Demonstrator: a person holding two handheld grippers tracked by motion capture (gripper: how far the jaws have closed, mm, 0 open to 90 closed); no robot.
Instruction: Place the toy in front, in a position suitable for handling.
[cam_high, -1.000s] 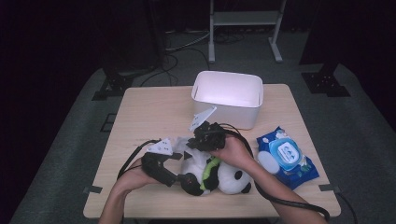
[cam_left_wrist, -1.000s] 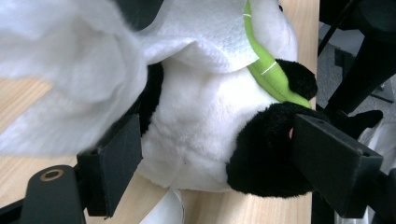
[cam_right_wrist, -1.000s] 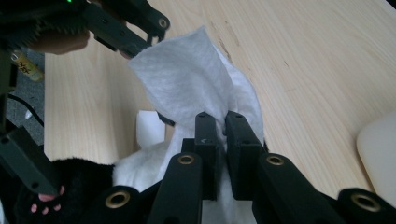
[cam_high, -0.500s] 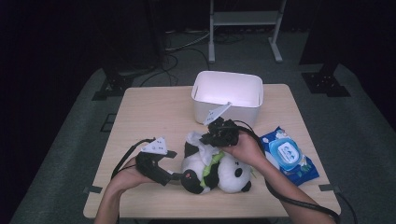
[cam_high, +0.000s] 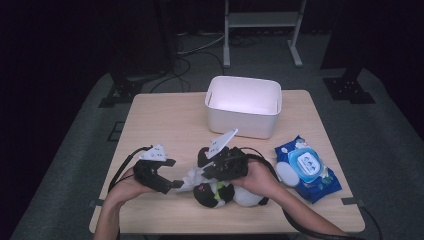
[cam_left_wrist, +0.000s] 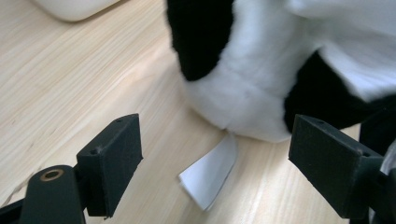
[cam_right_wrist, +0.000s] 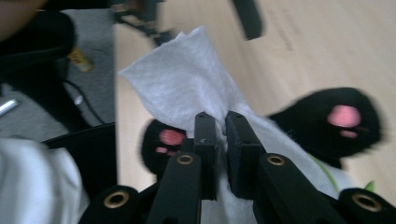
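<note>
high view: plush panda (cam_high: 227, 192) lies at table (cam_high: 165, 125) front edge, btwn left gripper (cam_high: 175, 184) and right gripper (cam_high: 207, 172). left gripper view: jaws wide apart, empty, panda just ahead w/ its tag (cam_left_wrist: 210, 170) on the wood. right gripper view: jaws pinched tight on white wipe (cam_right_wrist: 187, 88) over the panda.

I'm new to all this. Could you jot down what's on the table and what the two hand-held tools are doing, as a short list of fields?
Work in hand: wiping a panda plush toy with a white wipe
Right tool: shut on the white wipe, over the toy
Left tool: open, holding nothing, beside the toy
Near the left tool: a white tag lying on the table
Also on the table: white bin, blue pack of wipes
</note>
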